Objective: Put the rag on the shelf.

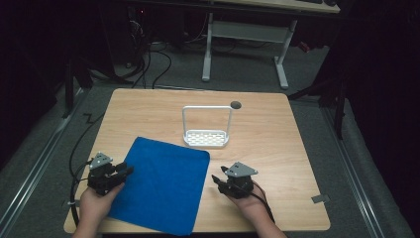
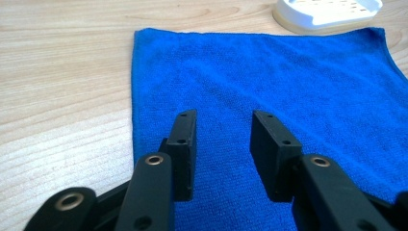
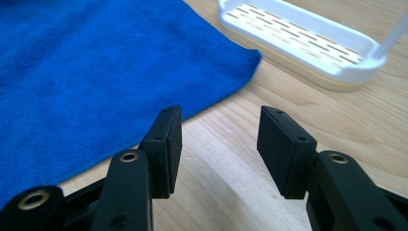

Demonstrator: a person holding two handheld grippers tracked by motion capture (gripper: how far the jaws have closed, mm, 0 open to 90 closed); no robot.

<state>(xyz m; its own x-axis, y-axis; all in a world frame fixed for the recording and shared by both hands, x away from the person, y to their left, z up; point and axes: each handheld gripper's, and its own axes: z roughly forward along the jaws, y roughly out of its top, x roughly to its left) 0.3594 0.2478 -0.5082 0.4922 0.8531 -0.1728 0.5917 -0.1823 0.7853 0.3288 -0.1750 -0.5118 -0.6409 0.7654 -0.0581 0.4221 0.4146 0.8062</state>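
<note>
Black jaws of the left gripper (image 2: 222, 144) stood apart with nothing between them, hovering low over the near left part of the blue cloth (image 2: 269, 91). From the high view that gripper (image 1: 125, 172) sat at about eight o'clock on the table (image 1: 277, 148), its tips just over the cloth's left edge. The right gripper (image 1: 217, 179) waited at about five o'clock, jaws likewise apart and empty, aimed at bare wood just beside the cloth's right edge (image 3: 192, 113).

The cloth (image 1: 161, 183) lay flat and skewed at about six to seven o'clock, its near corner hanging at the table's front edge. A white rack (image 1: 206, 138) stood at centre, close to the cloth's far right corner (image 3: 250, 57).

Several things looked likely to go wrong. The right jaws, closing where they pointed, would probably pinch air or scrape wood rather than catch fabric. The left jaws, set well inside the edge, might bunch a fold instead of a clean single layer. An uneven lift could drag the far corner into the rack and shift it, or let the overhanging corner slide off the table.
</note>
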